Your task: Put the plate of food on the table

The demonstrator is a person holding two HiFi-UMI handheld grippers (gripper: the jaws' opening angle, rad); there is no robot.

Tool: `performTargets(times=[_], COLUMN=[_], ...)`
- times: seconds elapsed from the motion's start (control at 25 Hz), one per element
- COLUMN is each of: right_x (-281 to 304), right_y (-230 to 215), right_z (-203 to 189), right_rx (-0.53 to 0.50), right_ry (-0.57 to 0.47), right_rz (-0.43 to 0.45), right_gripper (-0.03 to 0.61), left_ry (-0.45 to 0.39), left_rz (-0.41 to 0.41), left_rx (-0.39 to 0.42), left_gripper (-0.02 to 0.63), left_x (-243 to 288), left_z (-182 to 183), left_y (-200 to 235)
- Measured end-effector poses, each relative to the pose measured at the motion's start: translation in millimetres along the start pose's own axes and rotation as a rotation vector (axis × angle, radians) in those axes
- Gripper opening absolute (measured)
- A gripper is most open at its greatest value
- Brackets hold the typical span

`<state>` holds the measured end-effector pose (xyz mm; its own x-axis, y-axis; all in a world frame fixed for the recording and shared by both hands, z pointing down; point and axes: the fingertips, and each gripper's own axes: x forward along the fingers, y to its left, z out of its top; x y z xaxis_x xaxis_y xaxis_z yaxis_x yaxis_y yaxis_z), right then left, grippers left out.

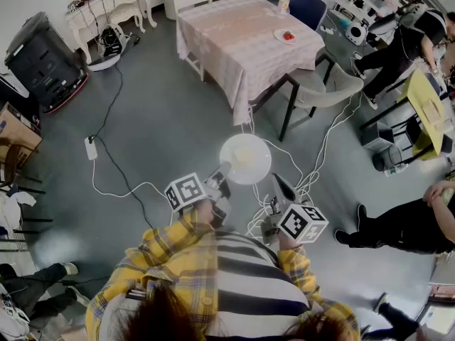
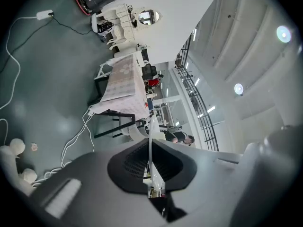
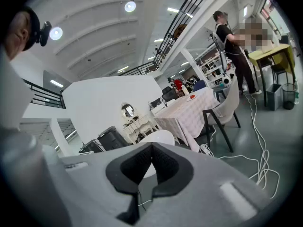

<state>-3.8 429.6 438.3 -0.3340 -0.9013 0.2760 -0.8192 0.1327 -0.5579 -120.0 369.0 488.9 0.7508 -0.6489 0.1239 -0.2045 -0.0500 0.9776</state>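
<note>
1. Head view: my left gripper (image 1: 222,173) is clamped on the rim of the white plate (image 1: 246,158), which hangs over the grey floor (image 1: 156,119) just right of centre frame. What's on the plate is too washed out to tell. My right gripper (image 1: 279,197) sits lower right of the plate, not touching it. The table (image 1: 242,55) is at top centre, well apart from the plate. A small dish (image 1: 286,36) with something red on it sits near the table's right edge. The only print I can make out is the black-and-white square pattern on the cubes (image 1: 186,190).
2. Left gripper view: the plate (image 2: 152,126) shows edge-on, a thin white line pinched in my left gripper (image 2: 150,148). The table (image 2: 124,82) is above it, sideways in frame.
3. Right gripper view: my right gripper (image 3: 151,145) has its jaws closed together with nothing in them. The plate (image 3: 162,137) peeks up right behind them. The table (image 3: 189,110) with the small dish (image 3: 191,97) is centre-right.
</note>
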Motion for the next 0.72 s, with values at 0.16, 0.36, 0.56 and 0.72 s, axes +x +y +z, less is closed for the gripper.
performTargets(times=[0.16,0.36,0.56,0.72], right_x=[1.4,1.1,4.0,2.5], right_y=[-1.1,-1.8,0.0,2.0], right_z=[3.0,1.9,6.8,4.4], right_rx=[-0.002,-0.001,-0.005,0.004], right_ry=[-0.006,-0.003,-0.009,-0.012], right_rz=[-0.001,-0.007,-0.006,-0.006], right_gripper=[-0.005,-0.005,-0.005,-0.005], left_ry=[0.001,0.001,0.000,0.009], left_rz=[-0.012,-0.011,-0.018,-0.010], left_rx=[0.004,0.001,0.003,-0.007], left_gripper=[-0.002,-0.002,-0.002,-0.002], left_x=[3.2,2.9,5.3,3.9], left_z=[1.6,1.4,4.9,1.5], left_y=[-4.2,-3.5,-6.4,-3.0])
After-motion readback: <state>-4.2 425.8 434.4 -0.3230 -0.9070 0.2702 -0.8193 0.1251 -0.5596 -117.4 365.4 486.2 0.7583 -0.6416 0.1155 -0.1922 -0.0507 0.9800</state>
